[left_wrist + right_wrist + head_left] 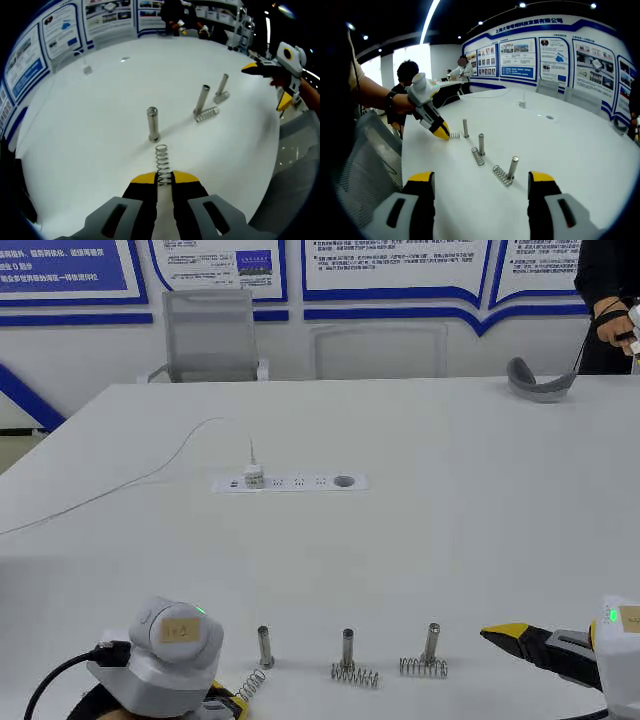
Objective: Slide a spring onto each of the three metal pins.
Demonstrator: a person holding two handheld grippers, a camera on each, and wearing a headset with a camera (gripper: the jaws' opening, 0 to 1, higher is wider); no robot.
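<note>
Left pin (265, 645), middle pin (347, 648), right pin (432, 642) upright in a row near the table's (450, 540) front edge, left spring (252, 683), middle spring (355, 674), right spring (423, 667) lying just before each, socket strip (290, 482) farther back, cable (150, 475) trailing left, chairs (210, 335) behind.

left gripper (161, 176): 7 o'clock in head view, jaws drawn almost together, apparently pinching the near end of a spring (161, 159) | right gripper (481, 176): 4 o'clock in head view, jaws spread wide, holding nothing, tips aimed toward 9 o'clock | left forearm (370, 92): enters right gripper view from 9 o'clock
</note>
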